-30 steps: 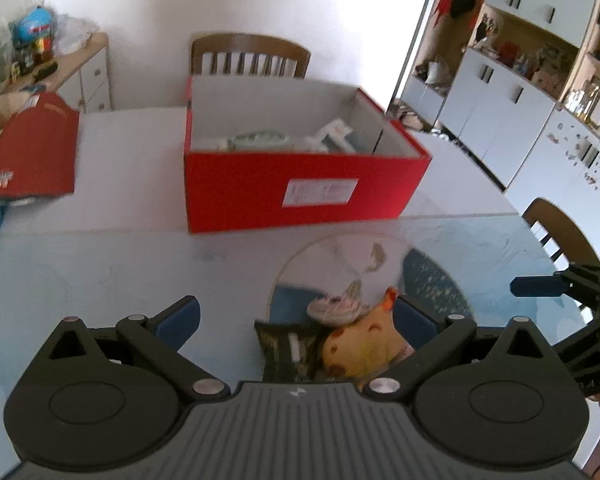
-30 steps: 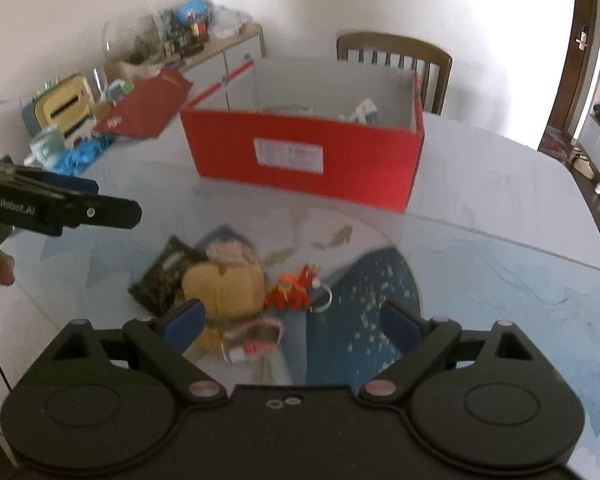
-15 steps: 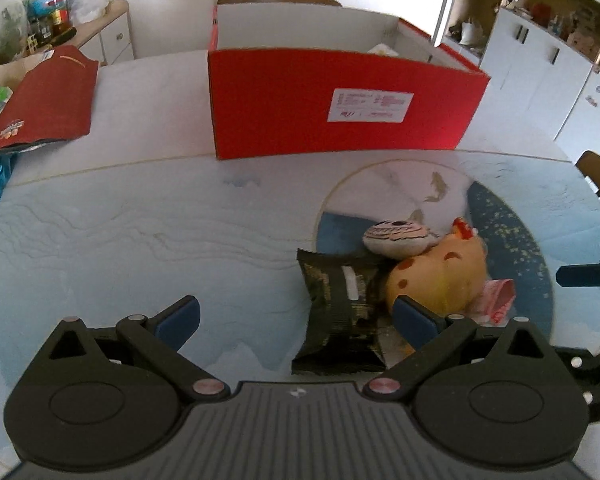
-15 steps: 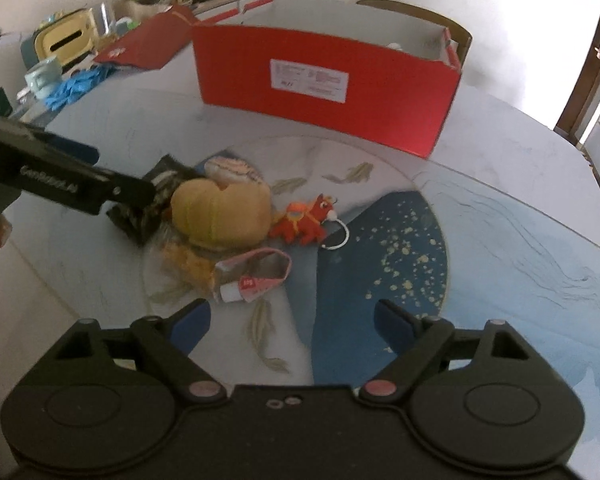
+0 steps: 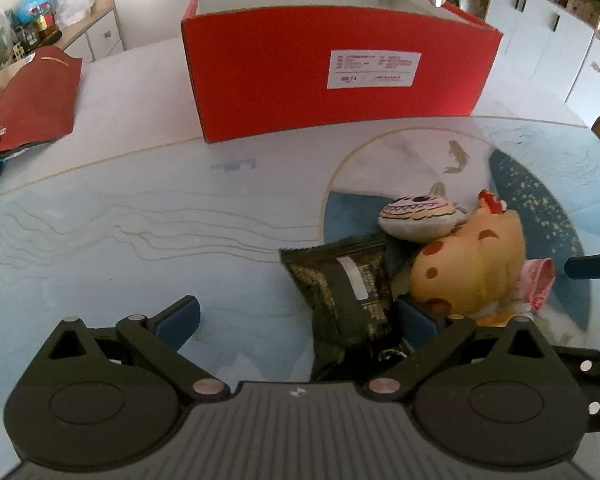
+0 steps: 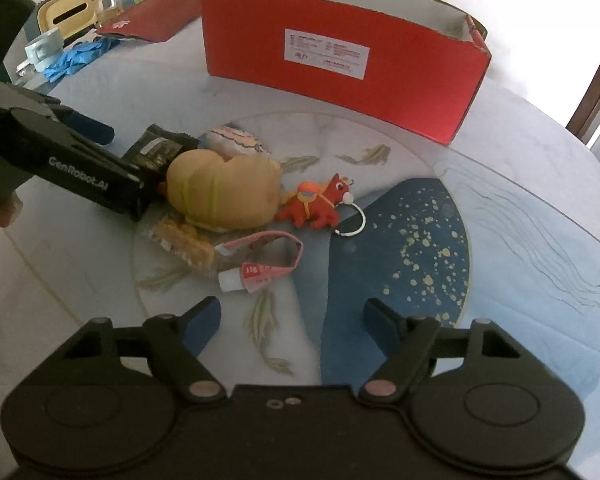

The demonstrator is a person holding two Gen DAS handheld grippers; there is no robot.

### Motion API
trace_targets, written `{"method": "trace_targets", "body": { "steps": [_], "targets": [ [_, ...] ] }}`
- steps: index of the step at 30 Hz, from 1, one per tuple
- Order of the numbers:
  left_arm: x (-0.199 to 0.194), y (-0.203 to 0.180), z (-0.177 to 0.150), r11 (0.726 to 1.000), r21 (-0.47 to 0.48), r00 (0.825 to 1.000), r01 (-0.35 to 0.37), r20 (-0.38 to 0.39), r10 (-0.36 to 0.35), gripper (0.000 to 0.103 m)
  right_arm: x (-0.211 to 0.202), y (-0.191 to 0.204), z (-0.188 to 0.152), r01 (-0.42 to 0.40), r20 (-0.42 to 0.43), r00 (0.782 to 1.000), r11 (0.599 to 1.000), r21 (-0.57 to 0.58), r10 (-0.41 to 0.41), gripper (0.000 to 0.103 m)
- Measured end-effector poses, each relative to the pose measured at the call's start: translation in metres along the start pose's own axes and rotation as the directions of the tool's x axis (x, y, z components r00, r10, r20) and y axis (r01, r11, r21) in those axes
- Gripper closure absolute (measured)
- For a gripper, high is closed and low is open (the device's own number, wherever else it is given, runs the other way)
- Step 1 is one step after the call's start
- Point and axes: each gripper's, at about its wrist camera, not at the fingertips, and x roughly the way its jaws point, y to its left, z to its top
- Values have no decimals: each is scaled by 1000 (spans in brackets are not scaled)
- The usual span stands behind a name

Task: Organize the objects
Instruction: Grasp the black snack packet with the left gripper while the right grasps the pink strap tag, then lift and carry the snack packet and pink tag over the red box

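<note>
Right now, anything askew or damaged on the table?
No damage or spill visible. The loose items sit in a jumble: the yellow plush lies partly over the dark snack packet, and the red lid lies apart from the red box.

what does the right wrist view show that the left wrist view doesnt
Only the right wrist view: the red toy with its ring, the snack bag, blue gloves and a mug.

Only the left wrist view: white cabinets and the plush's orange spots.

Both: red box, red lid, plush, dark packet, striped pouch, pink tube.
</note>
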Motion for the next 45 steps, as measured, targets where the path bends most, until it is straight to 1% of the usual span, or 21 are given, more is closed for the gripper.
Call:
{"method": "trace_targets", "body": {
  "steps": [5,7,9,15,16,17,18,20,22,23,25,28,30,34,40,45],
  "targets": [
    [4,2,2,1000,10,1000,1,1,-1,0,3,4,5,-3,7,1000,1000,-23,4,29],
    [5,4,3,1000,13,1000,3,0,-3,0,5,4,8,-9,13,1000,1000,-28,10,33],
    [5,7,4,1000,13,1000,3,1,-3,0,6,3,10,-17,16,1000,1000,-25,18,39],
    [5,12,4,1000,14,1000,4,5,-4,0,8,3,10,-52,25,998,998,-39,53,50],
    [5,12,3,1000,18,1000,3,8,-4,1,8,3,10,-58,26,998,998,-37,59,51],
    [4,12,3,1000,23,1000,6,13,-7,3,8,3,9,-61,28,998,997,-37,62,54],
    [3,11,2,1000,28,1000,10,18,-10,7,7,3,9,-62,29,998,997,-38,63,58],
    [0,11,1,999,37,999,19,28,-20,16,6,3,9,-62,31,998,997,-38,63,59],
    [-3,10,1,998,49,999,28,38,-30,33,6,2,8,-57,31,998,998,-31,58,60],
    [-5,9,1,998,54,999,33,40,-36,37,5,1,8,-53,31,998,998,-26,54,60],
    [-7,8,1,997,62,998,53,42,-55,52,4,-1,7,-46,32,998,999,-14,47,60],
    [-10,8,0,996,58,996,74,36,-76,61,0,-5,3,-45,35,998,999,7,45,60],
    [-12,9,-1,995,48,996,85,32,-86,65,-3,-7,1,-41,38,998,999,23,40,60],
    [-17,9,-3,994,24,994,106,26,-107,67,-12,-17,-3,-41,41,998,996,79,38,60],
    [-36,7,-4,991,-2,990,137,30,-137,68,-33,-23,2,-45,75,997,991,129,35,60],
    [-53,3,0,987,-12,986,162,49,-161,68,-51,-23,12,-46,106,994,989,139,31,60]
  ]
}}
